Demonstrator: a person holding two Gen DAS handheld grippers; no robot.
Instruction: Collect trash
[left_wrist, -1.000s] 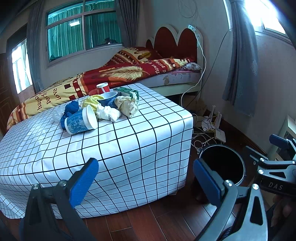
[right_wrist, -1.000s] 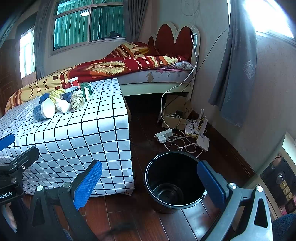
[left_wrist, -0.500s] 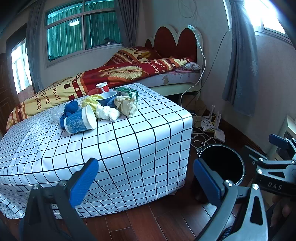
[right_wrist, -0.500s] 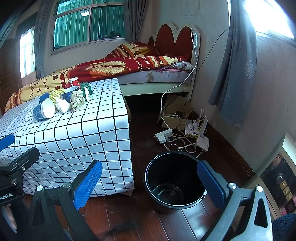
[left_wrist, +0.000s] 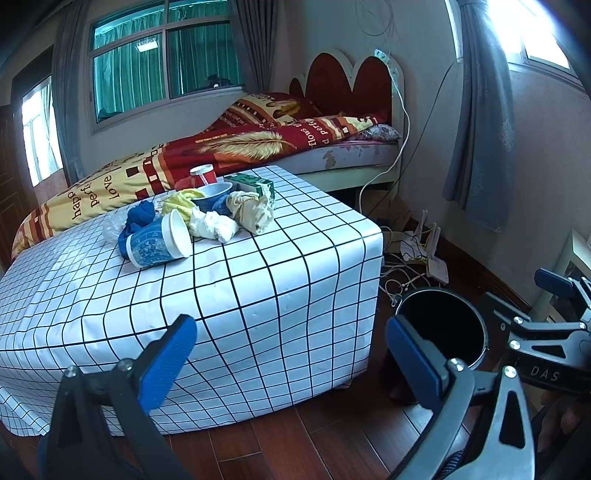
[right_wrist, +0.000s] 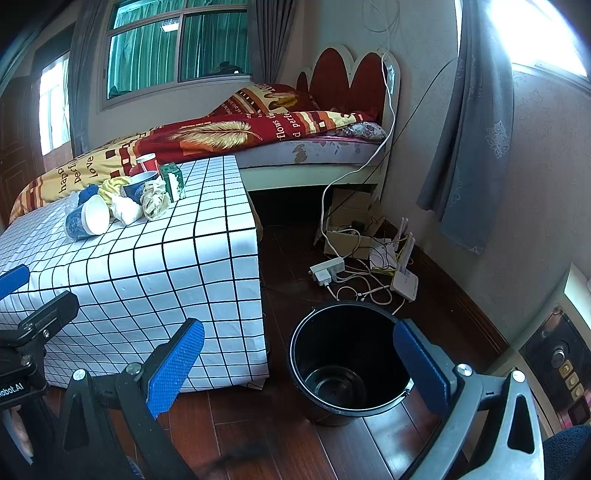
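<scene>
Left gripper (left_wrist: 291, 354) spread wide, empty, low before the table (left_wrist: 258, 295). Right gripper (right_wrist: 299, 354) likewise wide and empty, hanging above the bin (right_wrist: 325, 402), which stands on the wood floor just right of the table. Trash heaped on the table's far side: tipped blue cup (left_wrist: 159, 243), white wad (left_wrist: 214, 227), beige wad (left_wrist: 251, 212), blue bowl (left_wrist: 212, 194), green carton (left_wrist: 255, 184), red cup (left_wrist: 203, 175), yellow and blue cloths. Behind the table, a bed (left_wrist: 258, 144). Beyond the bin, cables and a router (right_wrist: 404, 282) by the wall.
</scene>
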